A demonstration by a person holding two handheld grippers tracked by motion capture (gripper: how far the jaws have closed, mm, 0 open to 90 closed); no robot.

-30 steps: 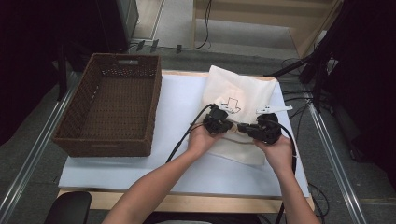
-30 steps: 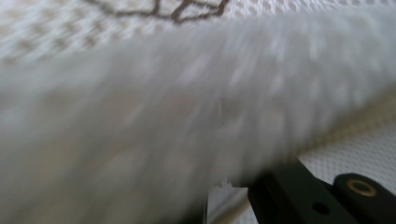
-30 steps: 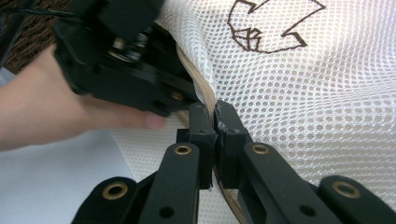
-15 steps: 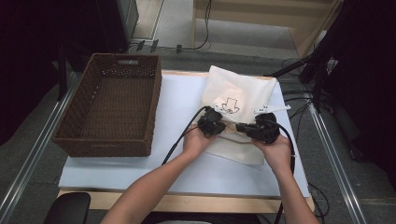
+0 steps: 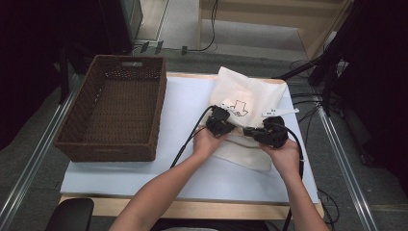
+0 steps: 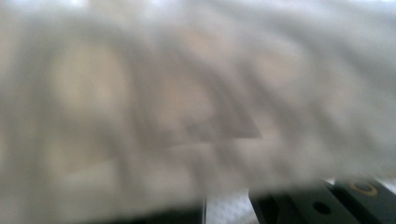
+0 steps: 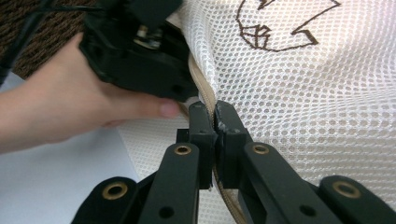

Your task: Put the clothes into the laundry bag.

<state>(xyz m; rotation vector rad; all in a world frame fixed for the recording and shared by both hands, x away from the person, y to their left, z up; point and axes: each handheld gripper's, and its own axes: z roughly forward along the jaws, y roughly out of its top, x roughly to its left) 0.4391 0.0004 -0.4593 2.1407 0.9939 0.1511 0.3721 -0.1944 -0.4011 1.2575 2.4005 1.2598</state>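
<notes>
A white mesh bag [image 5: 250,94] with a brown line drawing lies on the white table sheet, right of centre. My right gripper [image 5: 248,131] points left at the bag's near edge. In the right gripper view its jaws [image 7: 215,109] are shut on the beige zipper strip [image 7: 203,84] of the mesh bag [image 7: 303,93]. My left gripper [image 5: 222,126] sits just left of it on the same edge, its tip [image 7: 189,95] against the zipper. Its own view is a blur of the bag's fabric [image 6: 187,93] pressed close, and it appears shut on that fabric.
An empty brown wicker basket [image 5: 113,144] stands on the left of the table. Black cables trail from both grippers toward the table's front edge. Bare white sheet [image 5: 183,101] lies between basket and bag.
My left gripper has shifted slightly left along the bag's near edge. The right gripper has stayed where it was, still clamped.
</notes>
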